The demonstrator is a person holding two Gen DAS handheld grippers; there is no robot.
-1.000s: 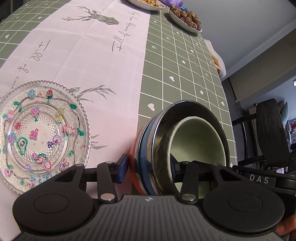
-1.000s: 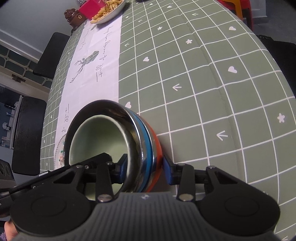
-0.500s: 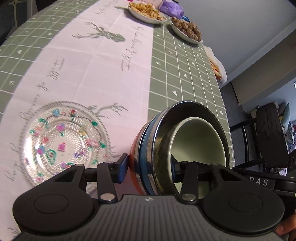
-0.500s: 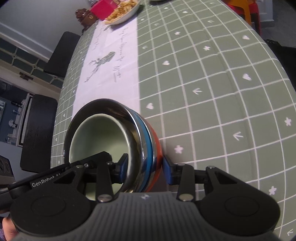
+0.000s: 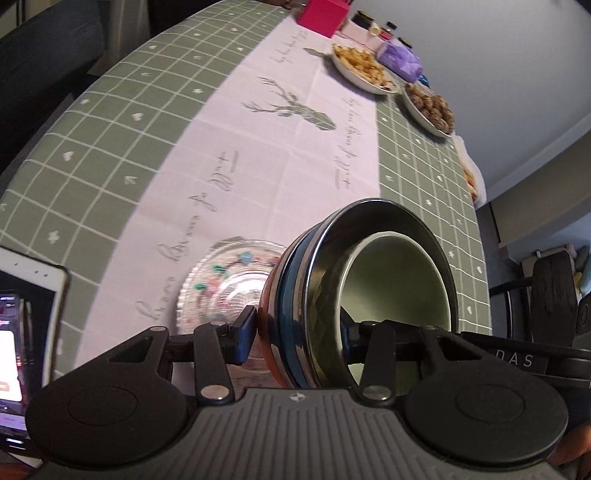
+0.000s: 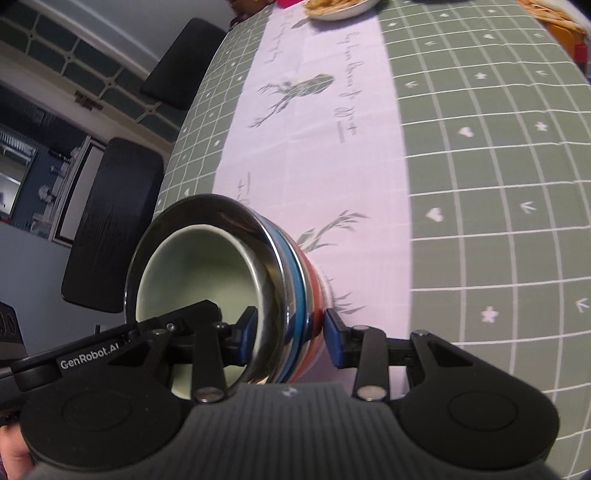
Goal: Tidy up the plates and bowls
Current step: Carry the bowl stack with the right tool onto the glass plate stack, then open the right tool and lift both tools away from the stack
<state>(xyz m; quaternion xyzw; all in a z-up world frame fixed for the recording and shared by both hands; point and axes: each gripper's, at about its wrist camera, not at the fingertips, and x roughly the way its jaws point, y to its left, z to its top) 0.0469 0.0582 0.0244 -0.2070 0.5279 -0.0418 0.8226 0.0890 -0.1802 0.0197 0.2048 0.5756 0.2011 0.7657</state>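
Observation:
A nested stack of bowls (image 5: 332, 295) is held tilted on its side in the air: a pale green bowl inside a steel one, over blue and orange ones. My left gripper (image 5: 295, 332) is shut on the stack's rim, one finger inside, one outside. My right gripper (image 6: 290, 330) is shut on the opposite rim of the same stack (image 6: 236, 280). A clear glass plate (image 5: 221, 284) with coloured flower beads lies on the white runner, just behind and left of the stack in the left wrist view.
The table (image 5: 110, 147) has a green checked cloth with a white runner (image 6: 314, 147). Plates of snacks (image 5: 364, 66) and a red box (image 5: 321, 16) stand at the far end. A tablet (image 5: 22, 332) lies at the near left. Black chairs (image 6: 110, 221) stand beside the table.
Both grippers have carried the bowl stack left over the runner. The glass plate now shows close behind the stack, partly hidden by it.

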